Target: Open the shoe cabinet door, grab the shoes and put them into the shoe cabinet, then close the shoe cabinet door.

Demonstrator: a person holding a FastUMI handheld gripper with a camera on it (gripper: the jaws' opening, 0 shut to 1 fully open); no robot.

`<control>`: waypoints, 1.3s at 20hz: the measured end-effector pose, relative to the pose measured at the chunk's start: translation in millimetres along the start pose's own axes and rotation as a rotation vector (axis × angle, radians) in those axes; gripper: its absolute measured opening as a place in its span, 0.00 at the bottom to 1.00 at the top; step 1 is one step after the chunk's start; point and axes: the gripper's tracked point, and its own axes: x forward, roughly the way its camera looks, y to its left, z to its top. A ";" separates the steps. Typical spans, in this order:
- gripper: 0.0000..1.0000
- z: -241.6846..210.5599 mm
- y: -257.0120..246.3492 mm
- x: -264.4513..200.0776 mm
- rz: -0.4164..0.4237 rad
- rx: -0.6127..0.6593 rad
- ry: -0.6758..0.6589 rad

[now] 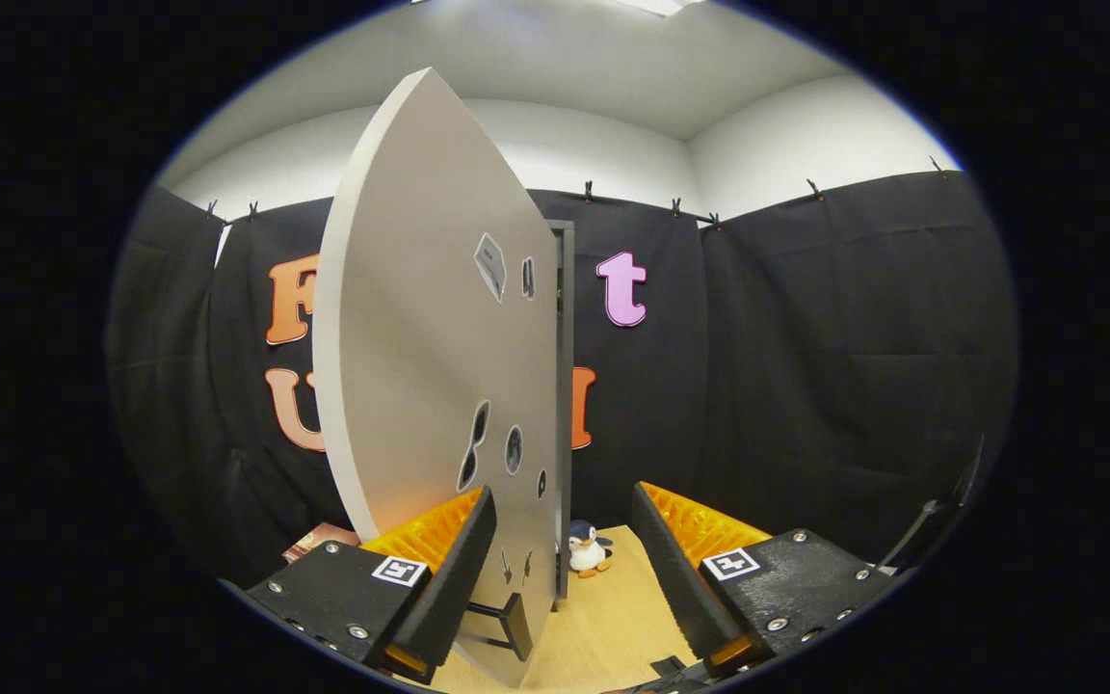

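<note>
so the gripper (563,569) is spread wide open, not grasping anything. its two fingers stand well apart, and the lower edge of the door (439,386) sits in the gap between them, closer to the left finger (449,569). can't tell if that finger actually touches the panel. the right finger (675,578) is clear of it.

the door is swung open toward the camera, so you're looking at its broad pale face at an angle, with the far edge meeting the cabinet frame (565,405) just behind. a dark handle (515,622) sticks out low on the door, right beside the left finger's tip. a few dark cutouts and a small tag (490,265) show on the panel.

beyond the fingers, on the light wood floor (613,617), a little penguin toy (588,549) sits near the foot of the frame. off past the left finger there's a bit of something reddish (319,540) on the floor, too cut off to identify. black cloth wall (806,366) runs all around the back.
</note>
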 end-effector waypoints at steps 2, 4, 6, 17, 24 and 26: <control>0.89 -2.4 19.0 2.5 0.005 0.014 0.005; 0.89 -4.5 39.0 6.4 0.017 0.025 0.009; 0.89 -5.3 57.5 13.6 0.028 0.033 0.008; 0.93 -21.4 163.8 72.8 0.136 0.010 0.045; 0.92 -19.2 191.1 106.1 0.127 0.018 0.022; 0.92 -18.0 196.7 114.1 0.125 0.021 0.020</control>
